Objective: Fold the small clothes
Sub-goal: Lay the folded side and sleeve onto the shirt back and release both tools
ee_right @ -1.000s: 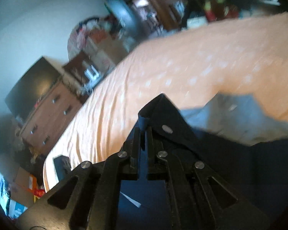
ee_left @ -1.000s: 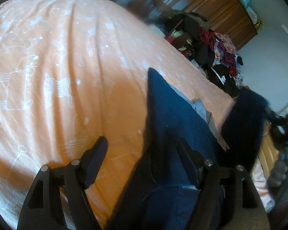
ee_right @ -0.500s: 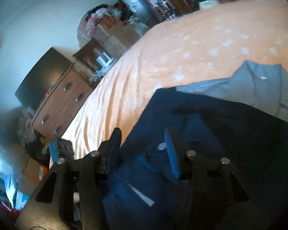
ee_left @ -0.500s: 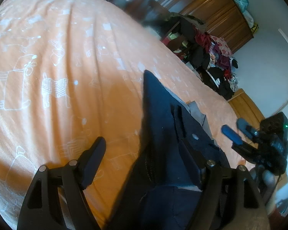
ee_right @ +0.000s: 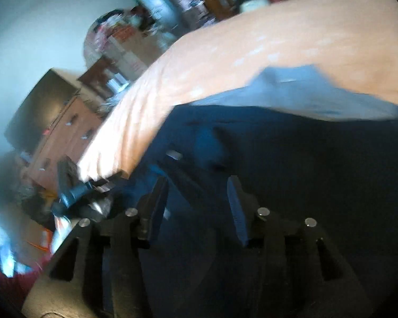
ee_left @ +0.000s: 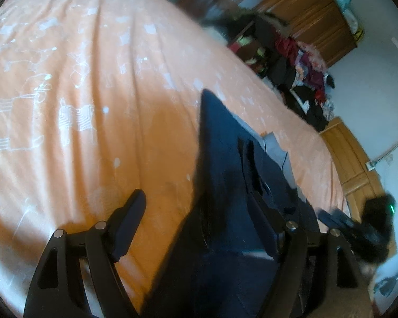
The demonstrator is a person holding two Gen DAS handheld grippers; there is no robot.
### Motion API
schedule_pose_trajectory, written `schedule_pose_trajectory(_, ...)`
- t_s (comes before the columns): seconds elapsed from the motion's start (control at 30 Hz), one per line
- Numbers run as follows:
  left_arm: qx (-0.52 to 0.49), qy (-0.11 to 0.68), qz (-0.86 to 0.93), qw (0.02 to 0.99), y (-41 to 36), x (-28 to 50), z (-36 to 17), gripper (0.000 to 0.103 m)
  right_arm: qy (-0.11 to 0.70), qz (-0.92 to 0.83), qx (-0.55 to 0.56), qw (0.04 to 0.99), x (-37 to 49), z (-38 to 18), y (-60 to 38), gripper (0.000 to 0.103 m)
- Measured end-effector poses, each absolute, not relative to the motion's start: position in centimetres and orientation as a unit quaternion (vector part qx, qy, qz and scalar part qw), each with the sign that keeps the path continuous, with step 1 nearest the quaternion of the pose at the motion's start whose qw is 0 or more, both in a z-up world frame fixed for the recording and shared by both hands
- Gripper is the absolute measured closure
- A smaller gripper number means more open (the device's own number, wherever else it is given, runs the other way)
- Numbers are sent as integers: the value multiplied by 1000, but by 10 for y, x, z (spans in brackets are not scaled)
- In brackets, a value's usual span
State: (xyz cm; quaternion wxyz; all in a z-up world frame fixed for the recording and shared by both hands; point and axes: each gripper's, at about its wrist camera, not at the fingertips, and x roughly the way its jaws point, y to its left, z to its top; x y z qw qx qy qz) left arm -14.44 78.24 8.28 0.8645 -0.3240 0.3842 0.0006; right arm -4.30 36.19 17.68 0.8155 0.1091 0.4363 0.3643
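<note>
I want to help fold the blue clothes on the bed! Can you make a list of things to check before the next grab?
1. Left gripper open and ready: ok, its fingers stand wide apart.
2. Right gripper open and ready: ok, nothing is between its fingers.
3. Dark blue garment lying on the orange bedspread: ok.
4. Garment flat with no bunching: not ok, a fold ridge stands up along it.
5. Grey cloth clear of the blue one: not ok, the blue garment overlaps it.
6. Sharp view from the right wrist: not ok, the picture is blurred.
</note>
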Motion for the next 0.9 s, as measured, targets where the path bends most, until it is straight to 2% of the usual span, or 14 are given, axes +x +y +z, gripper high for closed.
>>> schedule_pose_trajectory(0.1,-253,390,0,885,764,-175,116,25,446,273,75,849,-85,168,294,55)
schedule_pose_trajectory(0.17,-169,388,6,906,741,-205,139,25,452,205,45,867,-126,159,258,55)
schedule_pose_trajectory(0.27,-83,387,5,919,703,-239,151,23,455,167,24,874,-168,145,246,54)
schedule_pose_trajectory(0.33,-47,395,11,917,685,-244,146,22,459,156,26,874,-181,133,250,45)
schedule_pose_trajectory(0.37,-37,405,13,914,676,-245,136,22,459,147,28,876,-188,124,256,39)
schedule_pose_trajectory(0.43,-39,432,22,901,668,-242,112,22,446,134,27,884,-192,115,255,33)
schedule_pose_trajectory(0.5,-30,458,31,888,663,-238,91,21,425,114,9,898,-199,112,262,20)
schedule_pose_trajectory(0.57,-23,447,25,894,662,-237,86,12,421,95,12,902,-201,106,255,10)
schedule_pose_trajectory(0.73,-28,459,4,888,662,-234,82,1,421,95,18,902,-199,100,246,2)
schedule_pose_trajectory(0.9,-22,458,6,889,661,-235,82,0,423,101,19,900,-197,93,243,0)
